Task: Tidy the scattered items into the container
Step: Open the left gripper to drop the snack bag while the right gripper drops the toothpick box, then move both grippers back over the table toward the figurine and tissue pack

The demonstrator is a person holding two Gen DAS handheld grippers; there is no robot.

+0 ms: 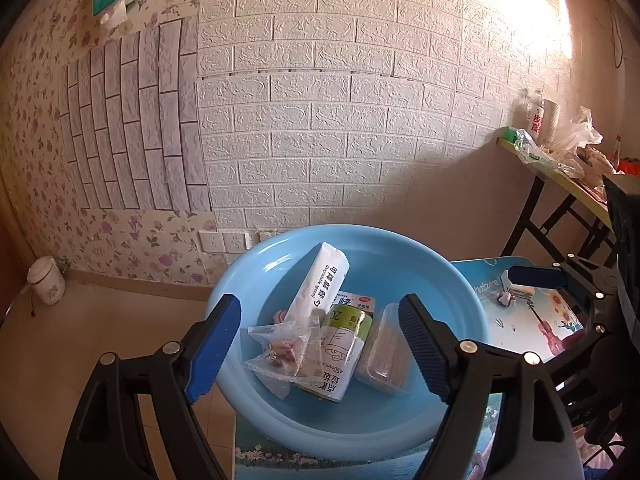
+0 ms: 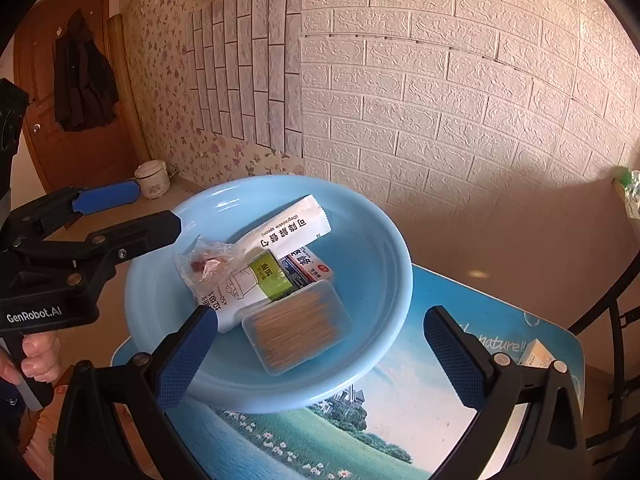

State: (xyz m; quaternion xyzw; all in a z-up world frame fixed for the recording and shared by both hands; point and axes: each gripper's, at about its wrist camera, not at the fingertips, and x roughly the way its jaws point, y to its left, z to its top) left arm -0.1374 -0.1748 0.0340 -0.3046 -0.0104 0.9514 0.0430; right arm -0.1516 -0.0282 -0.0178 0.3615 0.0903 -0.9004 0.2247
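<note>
A light blue basin point(image 1: 460, 292) point(image 2: 372, 216) stands on a small table with a landscape print. Inside it lie a white spoon packet point(image 1: 324, 284) point(image 2: 294, 226), a clear snack bag point(image 1: 280, 354) point(image 2: 208, 262), a green and white roll of bags point(image 1: 340, 348) point(image 2: 256, 284), a small carton point(image 1: 352, 302) point(image 2: 310, 268) and a clear box of toothpicks point(image 1: 384, 356) point(image 2: 298, 328). My left gripper point(image 1: 320, 344) is open and empty above the basin; it also shows in the right wrist view point(image 2: 144, 212). My right gripper point(image 2: 320, 356) is open and empty at the basin's near rim.
A small box point(image 2: 538, 354) lies on the table point(image 2: 400, 420) at the right, by the right gripper's finger. A folding table point(image 1: 560, 172) with bags and bottles stands at the right wall. A white pot point(image 1: 46, 280) sits on the floor at the left.
</note>
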